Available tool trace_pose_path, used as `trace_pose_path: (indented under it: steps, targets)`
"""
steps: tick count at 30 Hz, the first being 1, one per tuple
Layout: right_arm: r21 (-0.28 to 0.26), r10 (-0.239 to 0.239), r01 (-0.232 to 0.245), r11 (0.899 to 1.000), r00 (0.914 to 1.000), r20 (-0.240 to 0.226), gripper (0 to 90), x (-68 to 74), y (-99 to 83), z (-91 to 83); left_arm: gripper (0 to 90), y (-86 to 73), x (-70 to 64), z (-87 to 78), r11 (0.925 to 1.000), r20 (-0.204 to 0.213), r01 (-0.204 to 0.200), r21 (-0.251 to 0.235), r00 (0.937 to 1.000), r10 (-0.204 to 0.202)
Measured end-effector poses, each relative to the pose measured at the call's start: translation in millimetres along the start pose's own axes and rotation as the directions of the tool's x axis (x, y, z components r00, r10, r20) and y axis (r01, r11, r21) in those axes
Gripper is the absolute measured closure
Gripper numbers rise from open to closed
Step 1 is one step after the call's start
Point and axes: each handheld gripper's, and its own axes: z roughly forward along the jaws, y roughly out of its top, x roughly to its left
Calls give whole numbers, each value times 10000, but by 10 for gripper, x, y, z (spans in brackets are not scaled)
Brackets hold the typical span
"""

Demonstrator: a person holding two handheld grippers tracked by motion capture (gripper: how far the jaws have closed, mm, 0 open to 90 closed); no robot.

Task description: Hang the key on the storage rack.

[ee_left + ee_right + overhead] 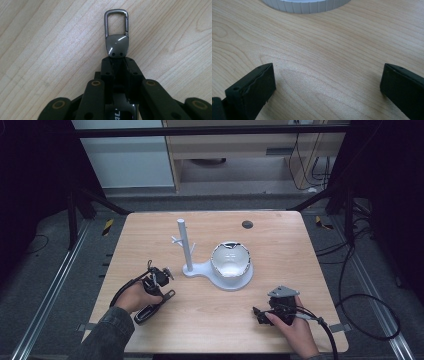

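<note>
My left gripper [162,298] [117,61] is at the table's front left, shut on a dark key fob. The fob's grey metal clip [116,32] [170,294] sticks out past the jaw tips, just above the wood. At the front right, my right gripper [260,314] [327,82] is open, its jaws wide apart over bare wood with nothing between them. A white stand with an upright post [183,245] and short pegs rises mid-table. A white bowl [230,260] with a shiny inside sits on the stand's round base [235,282], whose ribbed rim [307,6] lies ahead of the right jaws.
The wooden table [280,250] has a small black round cap [247,224] near its far edge. Cables trail from both grippers, the right one off the table's front right. Metal rails run along the floor on both sides.
</note>
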Motion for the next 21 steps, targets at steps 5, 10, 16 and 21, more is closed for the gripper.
trace_pose_path:
  steps: [5,10,16,21]
  targets:
    - [2,-2,2,10000,10000,-1,4,0,0,0,799,-45,-7,-27,9994,-87,130,-320,9999,-133]
    - [2,-4,4,10000,10000,1,4,0,0,0,801,-145,-7,-93,9960,-70,259,-853,9996,-266]
    - [3,-18,18,10000,10000,-10,4,-2,1,1,802,-292,16,-147,9917,-165,388,-1223,9990,-411]
    - [0,-13,13,10000,10000,-4,4,-1,0,0,802,-368,37,-209,9881,-209,514,-1451,9983,-550]
